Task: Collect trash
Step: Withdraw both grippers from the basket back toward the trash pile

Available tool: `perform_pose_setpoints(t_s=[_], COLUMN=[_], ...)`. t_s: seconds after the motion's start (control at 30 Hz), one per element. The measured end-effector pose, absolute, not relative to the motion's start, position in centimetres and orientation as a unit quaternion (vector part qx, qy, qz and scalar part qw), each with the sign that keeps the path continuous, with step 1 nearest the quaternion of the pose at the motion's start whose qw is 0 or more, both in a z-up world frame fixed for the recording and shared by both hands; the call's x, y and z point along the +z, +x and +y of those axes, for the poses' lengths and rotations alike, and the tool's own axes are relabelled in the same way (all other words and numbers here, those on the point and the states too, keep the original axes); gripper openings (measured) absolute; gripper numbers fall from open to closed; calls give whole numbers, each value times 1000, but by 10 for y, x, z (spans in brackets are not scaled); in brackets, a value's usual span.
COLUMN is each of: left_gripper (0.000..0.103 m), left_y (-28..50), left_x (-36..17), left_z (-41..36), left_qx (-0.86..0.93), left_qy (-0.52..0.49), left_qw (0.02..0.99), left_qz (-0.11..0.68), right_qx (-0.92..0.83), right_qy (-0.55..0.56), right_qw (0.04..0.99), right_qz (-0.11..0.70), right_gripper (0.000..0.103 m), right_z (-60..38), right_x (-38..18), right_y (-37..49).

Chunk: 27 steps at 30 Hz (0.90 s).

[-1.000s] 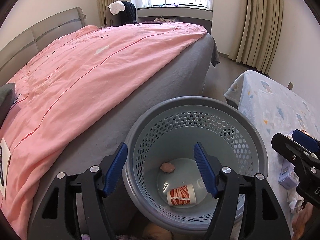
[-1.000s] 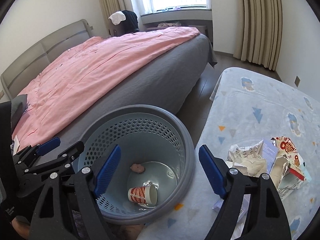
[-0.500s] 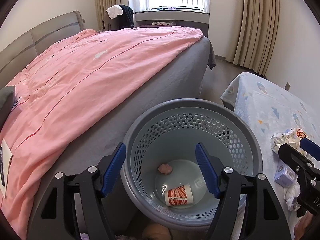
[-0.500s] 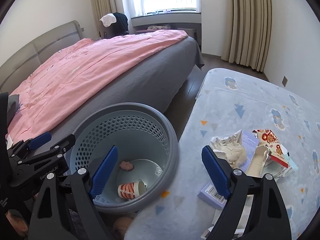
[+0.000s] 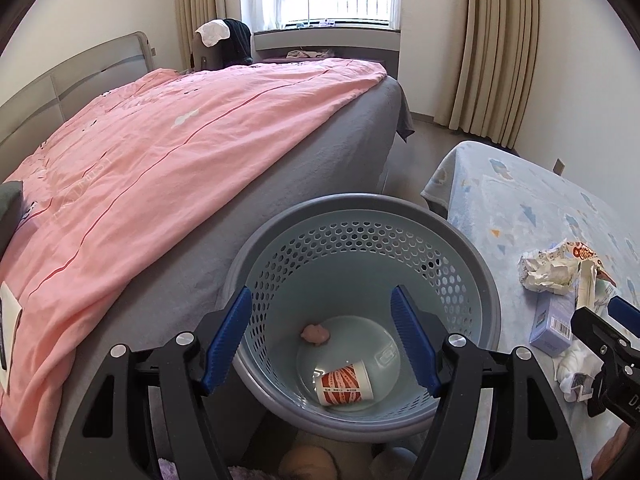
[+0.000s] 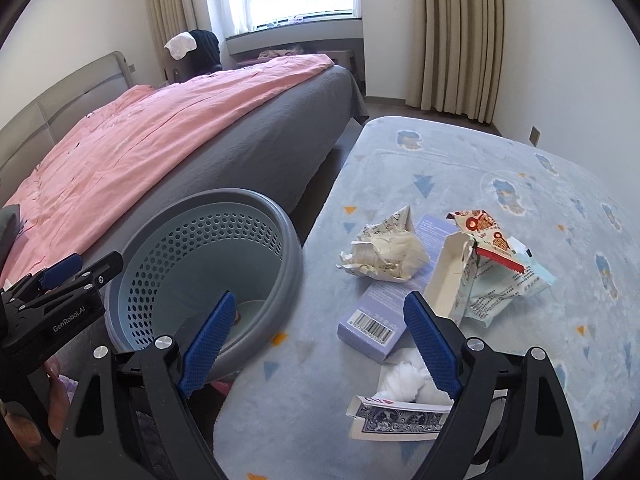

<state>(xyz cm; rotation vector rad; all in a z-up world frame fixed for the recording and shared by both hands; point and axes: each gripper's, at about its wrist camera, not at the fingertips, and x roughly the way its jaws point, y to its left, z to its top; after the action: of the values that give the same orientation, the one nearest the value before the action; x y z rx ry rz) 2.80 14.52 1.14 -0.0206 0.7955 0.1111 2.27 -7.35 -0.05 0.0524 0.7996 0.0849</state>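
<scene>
Both the left gripper [image 5: 322, 338], above the grey perforated wastebasket [image 5: 486, 280] holding a paper cup [image 5: 344, 385], and the right gripper [image 6: 320, 342], near the purple box [image 6: 370, 318], have jaws apart and empty.

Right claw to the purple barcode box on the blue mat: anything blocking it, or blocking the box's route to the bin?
Nothing visible. The right claw is open and empty, with the purple box just ahead on the blue mat. The grey bin stands open-topped beside the mat, with only bare mat between.
</scene>
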Motion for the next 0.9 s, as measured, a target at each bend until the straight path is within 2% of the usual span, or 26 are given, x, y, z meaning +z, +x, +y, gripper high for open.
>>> perform_pose_setpoints(t_s=[0.17,0.9], left_gripper=[69,69], left_y=[19,-6], left_x=[9,4], left_z=[137,85], left_qx=[43,-13], left_qy=[-4,14], left_qw=[921,920], left_qz=[388,393], right_qx=[32,-17], right_qy=[35,50], right_qw=[921,920], right_qz=[386,388], right_gripper=[89,89], right_z=[-84,-127], right_x=[0,-6], right_y=[11,-32])
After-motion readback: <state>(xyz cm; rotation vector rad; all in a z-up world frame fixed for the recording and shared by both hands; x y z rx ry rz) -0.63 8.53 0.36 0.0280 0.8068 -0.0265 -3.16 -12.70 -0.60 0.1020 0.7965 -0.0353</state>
